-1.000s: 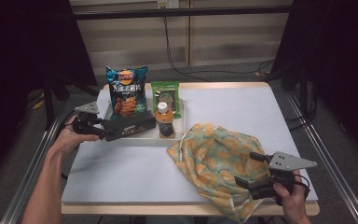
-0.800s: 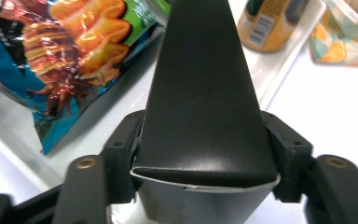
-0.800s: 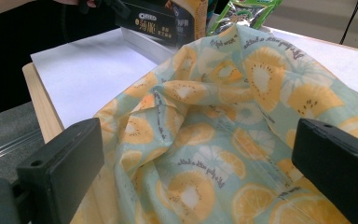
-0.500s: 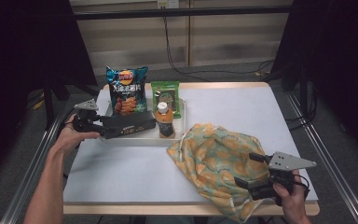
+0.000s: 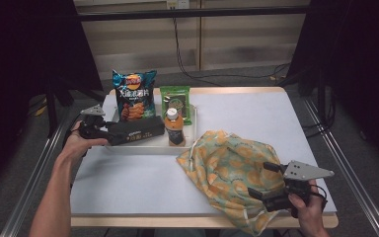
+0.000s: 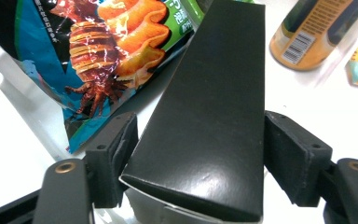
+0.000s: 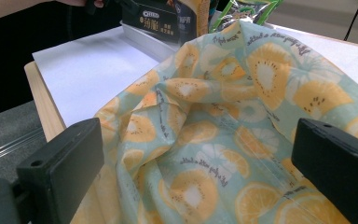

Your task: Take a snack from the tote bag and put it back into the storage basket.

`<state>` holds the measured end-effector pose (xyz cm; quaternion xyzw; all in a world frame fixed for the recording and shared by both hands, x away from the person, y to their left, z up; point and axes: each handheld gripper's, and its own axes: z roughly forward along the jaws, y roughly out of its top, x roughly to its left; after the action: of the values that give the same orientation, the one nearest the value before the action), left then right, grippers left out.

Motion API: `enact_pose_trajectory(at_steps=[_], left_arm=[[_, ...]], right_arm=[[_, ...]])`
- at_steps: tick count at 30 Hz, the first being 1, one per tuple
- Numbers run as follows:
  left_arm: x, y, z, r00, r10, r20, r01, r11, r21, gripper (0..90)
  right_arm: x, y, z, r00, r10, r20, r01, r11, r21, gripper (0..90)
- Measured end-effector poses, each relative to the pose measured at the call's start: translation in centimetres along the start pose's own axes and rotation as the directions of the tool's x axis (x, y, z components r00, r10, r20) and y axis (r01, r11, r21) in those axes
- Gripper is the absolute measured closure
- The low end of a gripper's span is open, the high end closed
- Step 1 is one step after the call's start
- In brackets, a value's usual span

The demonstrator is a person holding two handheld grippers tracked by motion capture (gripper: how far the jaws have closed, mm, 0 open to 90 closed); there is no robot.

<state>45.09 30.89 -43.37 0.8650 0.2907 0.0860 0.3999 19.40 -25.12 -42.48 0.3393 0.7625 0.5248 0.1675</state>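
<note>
Straddling the near end of the black Oreo box, my left gripper has its jaws one on each long side, and they have just been opening. In the left gripper view the left pad sits close against the box edge while the right pad stands off with a sliver of white tray showing, so I read the box as between the jaws but no longer squeezed. The box lies flat in the white tray at the table's left rear, its long axis running across the table from the gripper on the left toward the orange drink bottle on the right. The gripper's own line runs along that axis, so the box points straight away from the hand. Behind the box the blue crisp bag stands upright, with a green snack packet beside it; the bottle stands just past the box's far end, close enough that I cannot tell whether they touch. My right gripper sits well apart at the near right corner, jaws wide, with the citrus-print cloth bag heaped between and beyond them; the pads do not press the fabric. The left hand is plainly the nearer to the box. My judgement: any next move on the box turns on that lengthwise alignment, a straight pull back clearing it, a re-grip needing the pads on the two long faces.
</note>
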Motion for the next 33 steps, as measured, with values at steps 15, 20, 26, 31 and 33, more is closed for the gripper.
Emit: enact_pose_trajectory(at_steps=[15,20,26,31,33], left_arm=[[-0.7,0.4,0.6,0.9996,-0.030,-0.002,0.030,0.9988,-0.040,18.5],[-1.6,2.0,0.6,0.9964,-0.079,-0.030,0.077,0.9942,-0.076,33.8],[-1.7,3.0,1.3,0.9890,-0.145,-0.032,0.140,0.9836,-0.114,77.2],[-1.3,3.5,2.5,0.9799,-0.189,-0.066,0.181,0.9782,-0.101,90.0],[-1.1,3.7,3.1,0.9738,-0.212,-0.081,0.204,0.9736,-0.103,90.0]], right_arm=[[0.0,0.0,0.2,1.0000,-0.004,-0.001,0.004,1.000,-0.001,1.8],[0.0,0.0,0.3,1.0000,-0.003,-0.004,0.003,1.000,0.005,2.0],[0.2,0.0,0.4,0.9999,-0.008,-0.013,0.008,1.000,0.005,2.0],[0.1,-0.1,0.4,0.9998,-0.012,-0.019,0.012,1.000,0.006,1.9],[0.1,-0.1,0.4,0.9998,-0.008,-0.019,0.008,1.000,0.007,1.9]])
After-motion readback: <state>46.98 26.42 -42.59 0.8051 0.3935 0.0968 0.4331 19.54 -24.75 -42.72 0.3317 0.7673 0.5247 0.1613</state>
